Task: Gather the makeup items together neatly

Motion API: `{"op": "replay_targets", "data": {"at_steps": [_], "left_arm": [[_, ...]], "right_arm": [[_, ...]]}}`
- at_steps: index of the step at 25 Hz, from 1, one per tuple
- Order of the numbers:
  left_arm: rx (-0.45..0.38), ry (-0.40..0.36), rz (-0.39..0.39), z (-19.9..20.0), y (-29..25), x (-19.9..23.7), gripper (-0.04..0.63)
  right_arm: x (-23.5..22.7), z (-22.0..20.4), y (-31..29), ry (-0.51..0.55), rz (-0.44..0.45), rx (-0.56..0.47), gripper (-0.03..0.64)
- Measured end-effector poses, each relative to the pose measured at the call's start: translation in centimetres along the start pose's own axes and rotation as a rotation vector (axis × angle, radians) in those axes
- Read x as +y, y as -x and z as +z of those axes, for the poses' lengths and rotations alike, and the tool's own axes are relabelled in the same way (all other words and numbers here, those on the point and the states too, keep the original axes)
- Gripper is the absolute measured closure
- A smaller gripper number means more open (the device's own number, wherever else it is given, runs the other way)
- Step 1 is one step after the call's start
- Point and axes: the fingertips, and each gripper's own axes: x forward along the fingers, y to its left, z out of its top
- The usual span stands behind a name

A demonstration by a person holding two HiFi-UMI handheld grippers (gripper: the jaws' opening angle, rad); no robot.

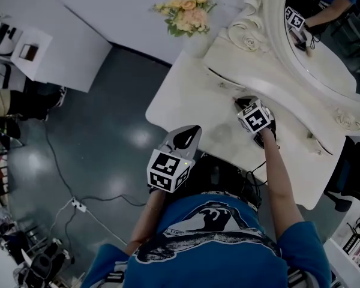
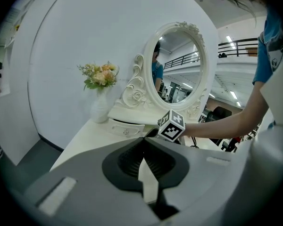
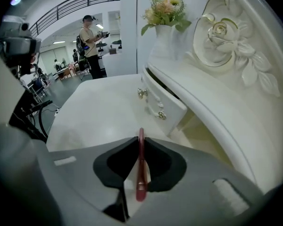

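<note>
A thin dark-red makeup stick (image 3: 140,173) stands clamped between the pads of my right gripper (image 3: 140,138), its tip poking out past them. In the head view my right gripper (image 1: 245,103) is over the white dressing table (image 1: 186,95), close to the low drawer unit under the mirror. My left gripper (image 1: 192,131) hovers at the table's near edge, jaws together with nothing between them. In the left gripper view its tips (image 2: 144,138) meet, and the right gripper's marker cube (image 2: 172,125) shows just beyond. I see no other makeup items.
A vase of pale flowers (image 1: 189,14) stands at the table's far left corner. The ornate oval mirror (image 1: 324,35) rises at the back. A small drawer (image 3: 162,102) juts out slightly from the unit. Cables (image 1: 78,206) lie on the grey floor at the left.
</note>
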Motion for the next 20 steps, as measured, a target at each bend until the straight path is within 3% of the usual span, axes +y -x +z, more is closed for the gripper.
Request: {"op": "replay_targets", "data": {"at_steps": [4, 8, 20], "left_arm": [[0.004, -0.010, -0.027, 0.2, -0.7, -0.3, 0.580], [0.002, -0.029, -0.066, 0.7, -1.6, -1.3, 0.580], [0.031, -0.116, -0.220, 1.6, -5.2, -5.5, 0.580]], "right_arm": [[0.6, 0.1, 1.5, -0.047, 0.006, -0.043, 0.572], [0.5, -0.5, 3.7, -0.165, -0.004, -0.091, 0.572], [-0.7, -4.3, 11.2, -0.361, -0.139, -0.191, 0.572]]}}
